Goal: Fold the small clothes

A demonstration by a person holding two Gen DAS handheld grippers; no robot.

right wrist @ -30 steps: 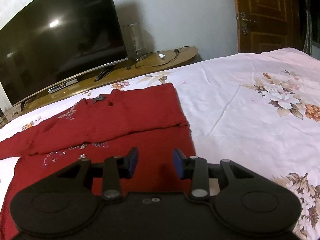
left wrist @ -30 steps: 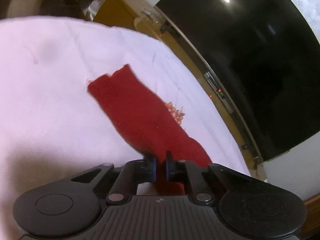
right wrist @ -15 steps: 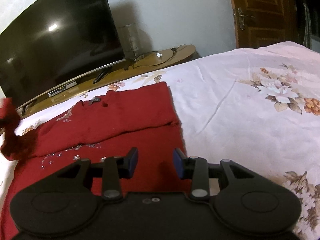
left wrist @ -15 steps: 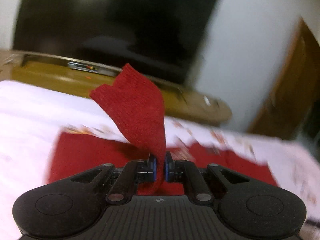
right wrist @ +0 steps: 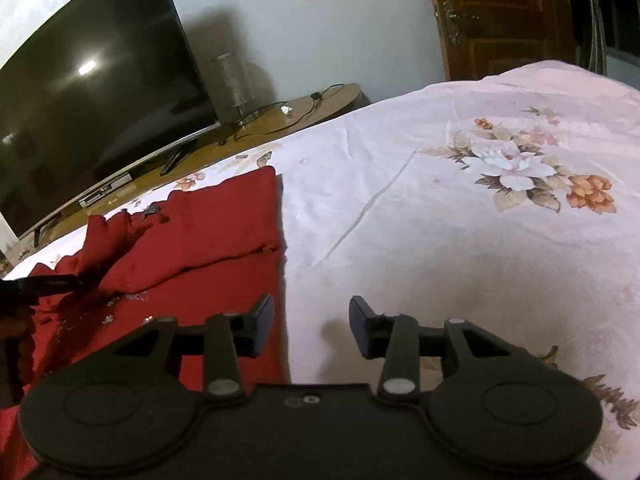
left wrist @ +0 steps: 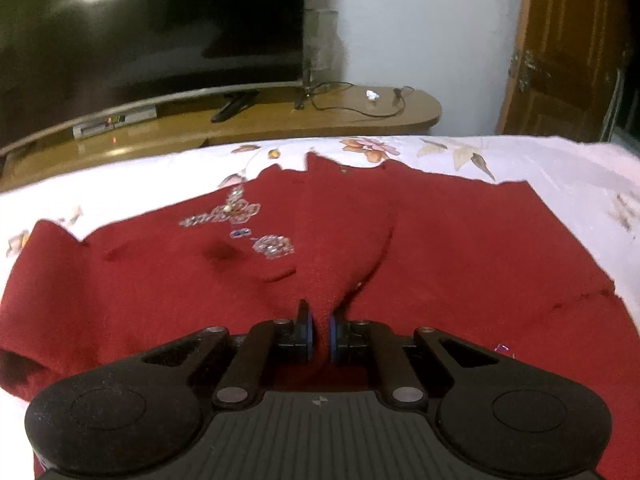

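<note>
A dark red knitted sweater [left wrist: 460, 264] with sequin flowers [left wrist: 272, 246] lies flat on the white floral bedsheet [left wrist: 120, 184]. My left gripper [left wrist: 321, 330] is shut on its red sleeve [left wrist: 340, 240], which now lies across the sweater's body towards the collar. In the right wrist view the same sweater [right wrist: 224, 232] sits at the left, and the left gripper [right wrist: 48, 284] shows there pinching the sleeve [right wrist: 108, 236]. My right gripper [right wrist: 308, 326] hovers over the sweater's right edge; its jaws are opening and nothing is between them.
A large black TV [left wrist: 140, 28] stands on a low wooden stand [left wrist: 320, 116] beyond the bed's far edge, with cables and a set-top box [left wrist: 114, 122]. A brown wooden door [right wrist: 508, 12] is at the right. Bare floral sheet [right wrist: 480, 220] spreads right of the sweater.
The left gripper has swung the sleeve from the outstretched side over onto the sweater's body. The right gripper shifted right to the sweater's edge and its jaws widened.
</note>
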